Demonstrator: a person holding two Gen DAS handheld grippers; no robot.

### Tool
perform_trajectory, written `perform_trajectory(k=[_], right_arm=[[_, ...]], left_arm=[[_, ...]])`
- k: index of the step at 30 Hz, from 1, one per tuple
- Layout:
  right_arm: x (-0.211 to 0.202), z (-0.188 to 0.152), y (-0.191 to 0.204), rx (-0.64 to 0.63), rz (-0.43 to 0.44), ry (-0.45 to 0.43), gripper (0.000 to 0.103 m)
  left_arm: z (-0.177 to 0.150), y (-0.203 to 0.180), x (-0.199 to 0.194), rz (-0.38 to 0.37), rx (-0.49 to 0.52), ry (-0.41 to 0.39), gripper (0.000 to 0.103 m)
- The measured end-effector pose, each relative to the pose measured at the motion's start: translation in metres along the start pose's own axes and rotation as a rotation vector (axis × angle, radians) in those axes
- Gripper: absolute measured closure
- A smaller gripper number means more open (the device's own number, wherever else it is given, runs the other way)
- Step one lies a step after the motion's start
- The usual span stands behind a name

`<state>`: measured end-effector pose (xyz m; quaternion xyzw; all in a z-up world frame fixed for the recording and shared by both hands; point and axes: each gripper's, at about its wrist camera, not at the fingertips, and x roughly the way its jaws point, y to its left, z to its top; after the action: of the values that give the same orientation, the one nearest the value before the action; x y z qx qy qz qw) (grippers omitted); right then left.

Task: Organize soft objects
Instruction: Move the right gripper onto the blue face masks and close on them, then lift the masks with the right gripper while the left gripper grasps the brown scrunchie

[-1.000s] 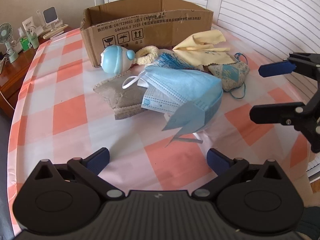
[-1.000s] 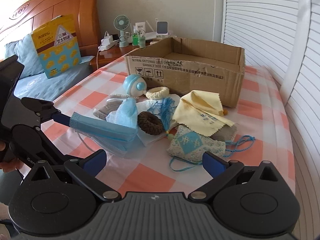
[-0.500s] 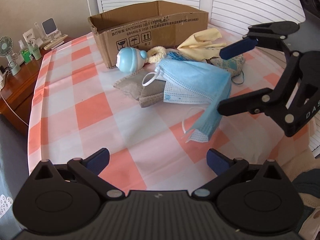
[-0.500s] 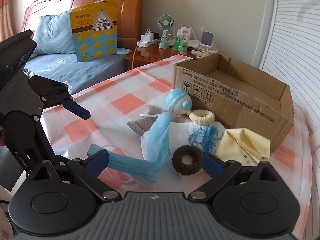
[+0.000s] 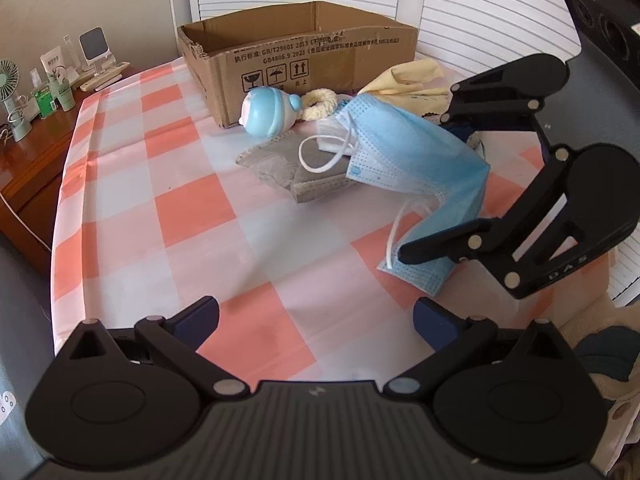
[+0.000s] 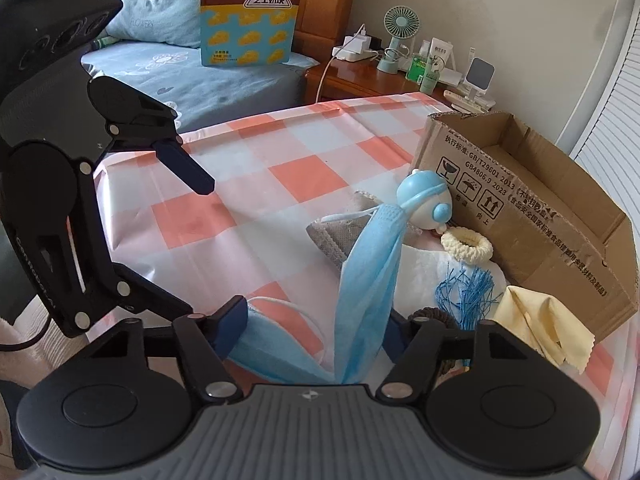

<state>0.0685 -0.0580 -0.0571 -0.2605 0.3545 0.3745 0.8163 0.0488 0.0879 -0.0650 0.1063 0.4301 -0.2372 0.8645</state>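
Note:
A pile of soft things lies before an open cardboard box (image 5: 304,56): blue face masks (image 5: 416,160), a grey cloth (image 5: 280,160), a blue round toy (image 5: 268,110), a cream scrunchie (image 5: 320,104) and a yellow cloth (image 5: 404,80). My right gripper (image 6: 316,322) is open, its fingers straddling the blue masks (image 6: 368,280) without pinching them; it also shows in the left wrist view (image 5: 432,184). My left gripper (image 5: 316,320) is open and empty over the checked tablecloth, left of the pile.
A brown scrunchie (image 6: 436,314) and blue tassel (image 6: 468,292) lie by the box (image 6: 532,216). A wooden nightstand (image 5: 28,152) with a fan and bottles stands far left. A bed (image 6: 192,80) lies beyond the table. White shutters stand behind the box.
My right gripper has swung in over the masks, so they now lie between its open fingers. My left gripper has pulled back and left, away from the pile.

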Motion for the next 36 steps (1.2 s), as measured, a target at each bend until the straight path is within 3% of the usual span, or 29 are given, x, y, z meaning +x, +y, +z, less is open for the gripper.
perform_trajectory(k=[2, 4, 6, 8, 9, 14, 21, 29, 32, 36], right_arm=[[0.0, 0.0, -0.001, 0.011, 0.002, 0.002, 0.049], [-0.001, 0.001, -0.001, 0.017, -0.014, 0.003, 0.05], [-0.004, 0.001, -0.001, 0.013, -0.028, 0.006, 0.045], [-0.011, 0.001, -0.002, 0.016, -0.028, -0.011, 0.016], [-0.016, 0.001, -0.003, 0.016, -0.021, -0.03, 0.013], [-0.032, 0.001, -0.002, -0.026, -0.012, -0.039, 0.007], [-0.023, -0.015, -0.003, -0.107, -0.031, 0.036, 0.007], [-0.012, -0.004, -0.001, -0.127, -0.045, -0.003, 0.029], [-0.011, -0.001, 0.0, -0.12, -0.035, -0.012, 0.048], [-0.012, -0.003, 0.0, -0.095, -0.032, -0.013, 0.064]], left_arm=[[-0.001, 0.002, -0.001, -0.003, -0.002, -0.003, 0.0], [-0.002, 0.002, -0.002, -0.006, -0.003, -0.005, 0.0], [-0.002, 0.003, -0.003, -0.006, -0.001, -0.007, 0.0], [-0.002, 0.002, -0.003, -0.006, 0.002, -0.006, 0.0], [-0.002, 0.002, -0.003, -0.006, 0.003, -0.007, 0.0], [-0.002, -0.001, -0.006, -0.007, 0.005, -0.014, 0.0], [-0.005, -0.004, -0.009, -0.002, 0.016, -0.01, 0.0], [-0.008, -0.006, -0.012, 0.005, 0.017, -0.002, 0.0], [-0.006, -0.005, -0.01, 0.008, 0.017, 0.0, 0.0], [-0.005, -0.002, -0.009, 0.014, 0.009, 0.002, 0.0]])
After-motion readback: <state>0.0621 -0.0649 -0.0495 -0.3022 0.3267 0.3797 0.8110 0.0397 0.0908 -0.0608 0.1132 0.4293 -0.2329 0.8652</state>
